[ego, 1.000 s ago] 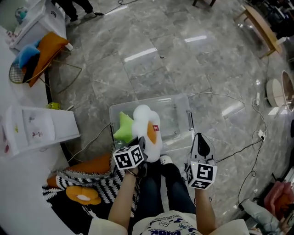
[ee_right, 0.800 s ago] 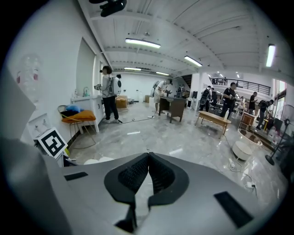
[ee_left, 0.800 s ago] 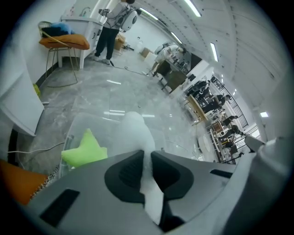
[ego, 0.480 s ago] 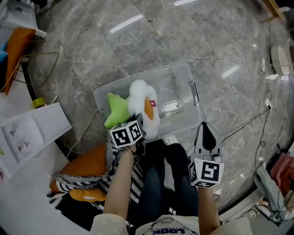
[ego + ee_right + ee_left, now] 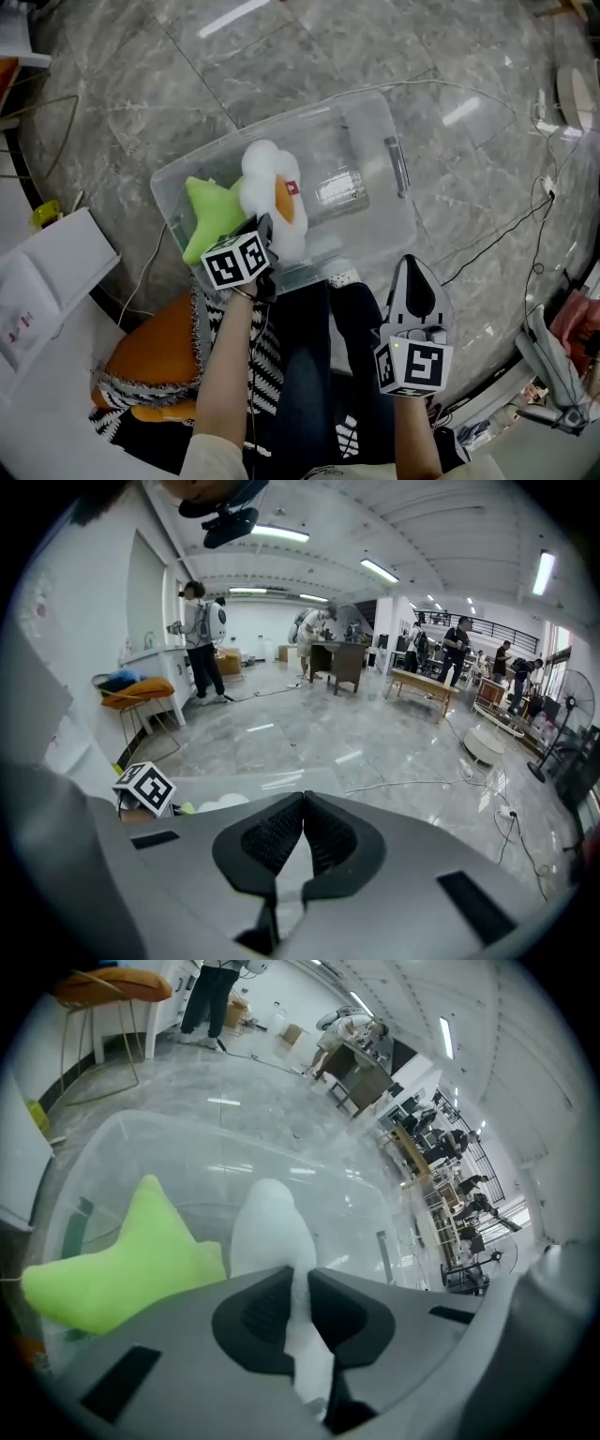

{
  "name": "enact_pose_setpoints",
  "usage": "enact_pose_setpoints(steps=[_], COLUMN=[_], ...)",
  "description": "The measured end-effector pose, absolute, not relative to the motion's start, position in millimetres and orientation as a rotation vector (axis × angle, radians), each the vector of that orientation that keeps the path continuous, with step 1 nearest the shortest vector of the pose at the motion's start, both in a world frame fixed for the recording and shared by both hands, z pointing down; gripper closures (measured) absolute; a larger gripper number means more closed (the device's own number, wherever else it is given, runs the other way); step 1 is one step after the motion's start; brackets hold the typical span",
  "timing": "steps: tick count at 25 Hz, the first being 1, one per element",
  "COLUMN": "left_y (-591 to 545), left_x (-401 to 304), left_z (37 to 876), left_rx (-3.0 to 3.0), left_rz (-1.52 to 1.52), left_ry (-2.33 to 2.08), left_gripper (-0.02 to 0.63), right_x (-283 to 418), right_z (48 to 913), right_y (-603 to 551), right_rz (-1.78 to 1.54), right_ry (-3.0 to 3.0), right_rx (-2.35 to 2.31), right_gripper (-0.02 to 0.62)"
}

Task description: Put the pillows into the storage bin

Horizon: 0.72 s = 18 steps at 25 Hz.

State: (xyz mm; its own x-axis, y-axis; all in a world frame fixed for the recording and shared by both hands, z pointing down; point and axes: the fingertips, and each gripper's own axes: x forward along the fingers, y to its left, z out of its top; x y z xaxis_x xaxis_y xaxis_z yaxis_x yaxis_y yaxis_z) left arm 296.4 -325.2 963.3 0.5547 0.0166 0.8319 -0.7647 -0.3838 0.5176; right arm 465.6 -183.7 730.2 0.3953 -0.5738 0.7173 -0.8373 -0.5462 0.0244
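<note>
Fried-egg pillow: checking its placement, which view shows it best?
Head view: the whole fried-egg pillow shows at the storage bin. Left gripper view: only a white lobe pinched by the left gripper. Right gripper view: just a white sliver.

star pillow [image 5: 210, 217] in storage bin [image 5: 370, 131] | egg pillow [image 5: 272, 199] beside, right

Head cam sits way up top, aimed almost straight down: bin [image 5: 370, 141] around 12 o'clock, the person's legs [image 5: 305, 347] at 6. The left gripper cam is right down at the bin [image 5: 112, 1147], super close, with the white pillow [image 5: 267, 1232] filling its center and floor [image 5: 262, 1091] beyond toward 1 o'clock. The right gripper cam faces near level across the floor [image 5: 309, 728]. Head and left views share the bin and green pillow [image 5: 208, 220]. Head and right views share the left cube [image 5: 234, 261]; that cube [image 5: 145, 787] shows at 9 o'clock in the right view.
</note>
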Motion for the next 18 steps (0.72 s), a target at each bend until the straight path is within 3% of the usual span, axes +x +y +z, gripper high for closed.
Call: enact_pose_setpoints(steps=[11,18], left_y=[-328.4,-319.4], left_x=[252.2,245.7], left_z=[1048.7,1027.0], left_rx=[1.654,1.743], left_rz=[1.054,1.056], left_ry=[-0.833,-0.865], left_gripper=[0.526,0.438], right_x=[452.9,462.0], right_z=[774.4,765.6], right_y=[-168.0,-165.2], right_rz=[0.991,0.98], right_ry=[-1.247,-1.269], right_rx=[2.207,2.219], right_gripper=[0.584,0.584])
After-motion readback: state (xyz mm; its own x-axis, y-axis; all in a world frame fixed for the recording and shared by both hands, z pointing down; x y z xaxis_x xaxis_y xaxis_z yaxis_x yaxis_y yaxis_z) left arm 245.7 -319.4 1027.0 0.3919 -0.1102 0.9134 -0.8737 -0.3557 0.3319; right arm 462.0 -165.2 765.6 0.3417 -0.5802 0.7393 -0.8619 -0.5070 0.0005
